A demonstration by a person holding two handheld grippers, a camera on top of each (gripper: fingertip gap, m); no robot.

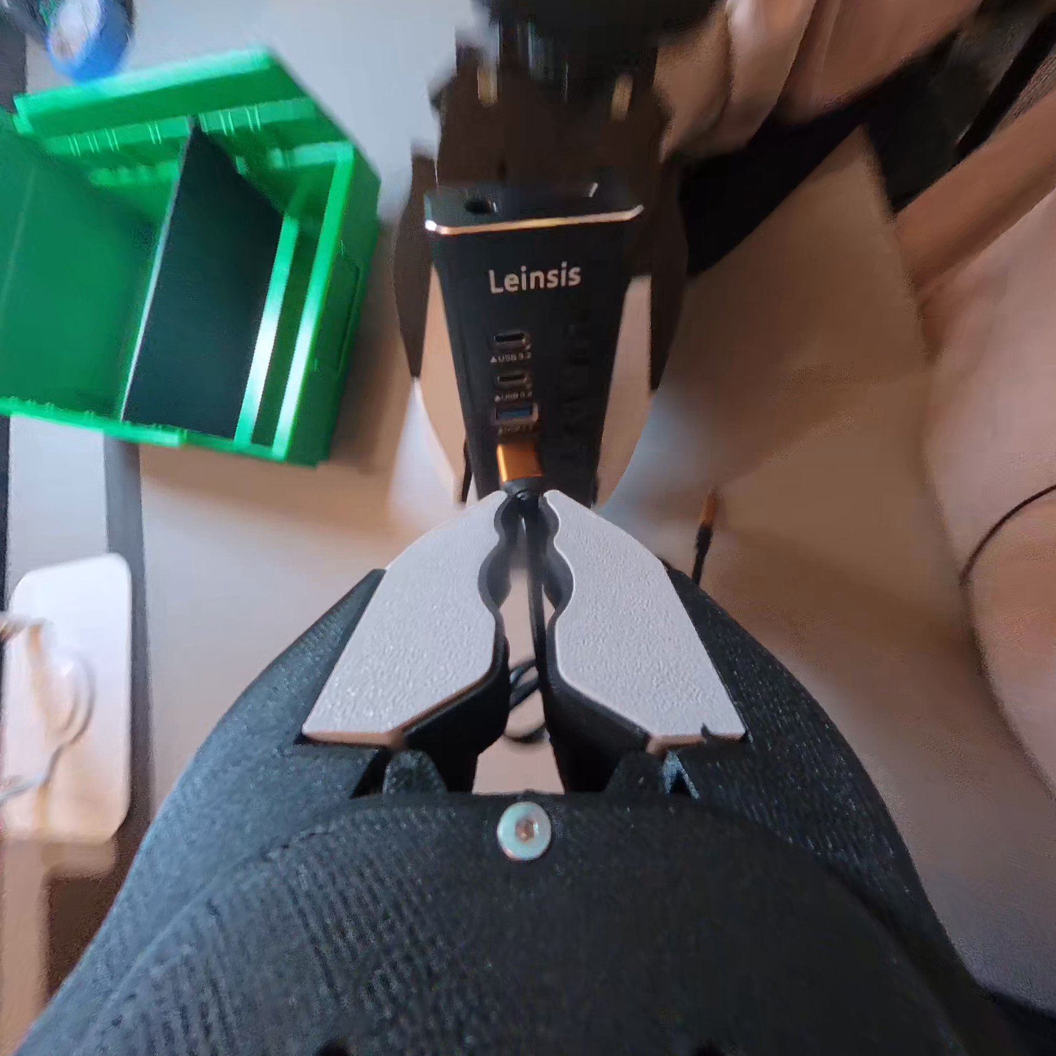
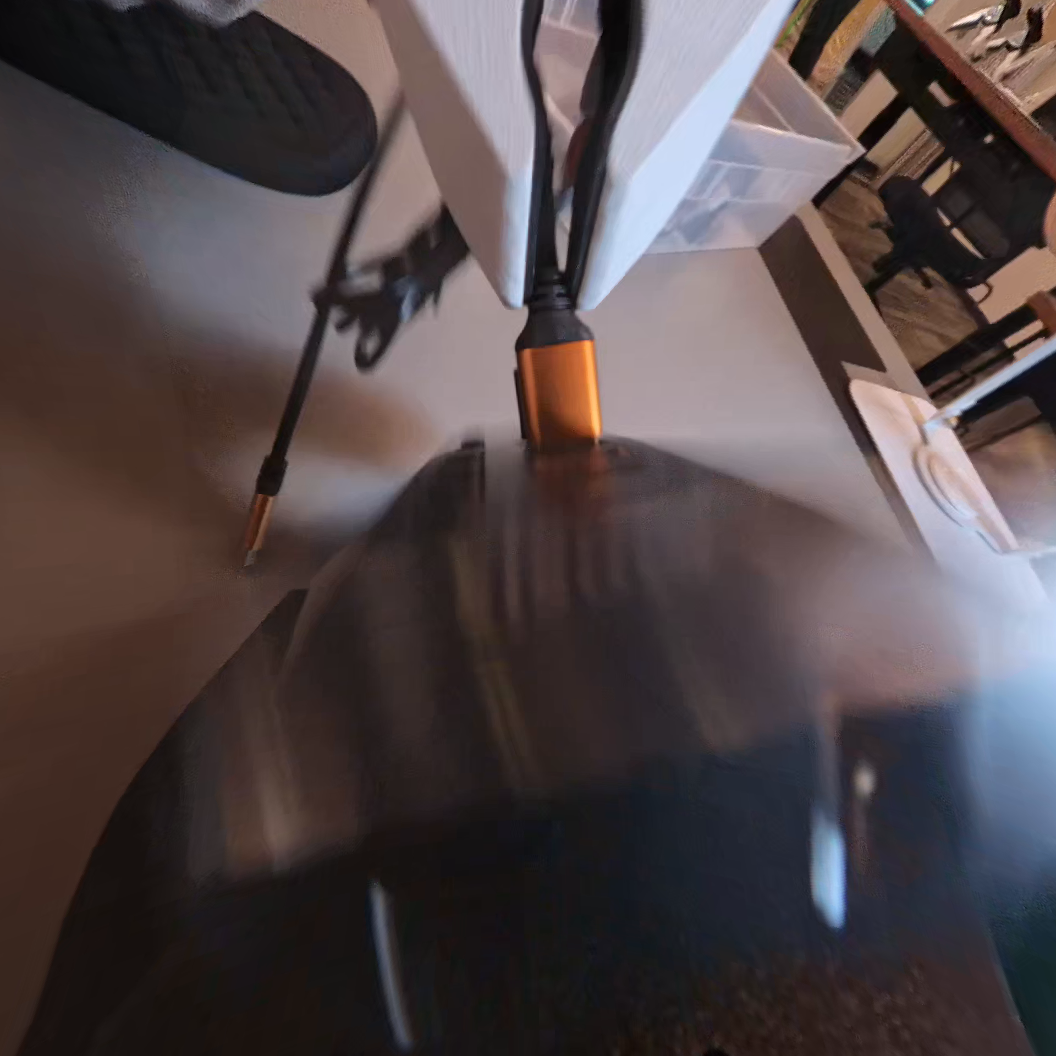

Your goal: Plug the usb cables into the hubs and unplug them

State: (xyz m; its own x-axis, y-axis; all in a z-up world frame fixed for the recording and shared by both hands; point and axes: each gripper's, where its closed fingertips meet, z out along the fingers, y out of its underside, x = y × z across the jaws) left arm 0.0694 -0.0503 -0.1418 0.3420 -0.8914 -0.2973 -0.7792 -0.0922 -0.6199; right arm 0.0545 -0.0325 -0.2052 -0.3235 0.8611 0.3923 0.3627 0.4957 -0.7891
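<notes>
In the left wrist view, the left gripper (image 1: 523,503) sat at frame centre, its pale fingers (image 1: 434,617) pressed together on the black cable (image 1: 534,577) just behind an orange USB plug (image 1: 517,462). The plug met the lowest port of a black hub (image 1: 534,320), which stood above it toward the upper middle. A green bin (image 1: 320,240) lay upper left. The right wrist view was heavily blurred; the right gripper's state could not be told, though it probably steadied the hub. A loose second connector (image 2: 260,517) lay left. Pulling or pushing straight along the plug's axis, gripping nearer the orange shell, would likely spare the cable.
</notes>
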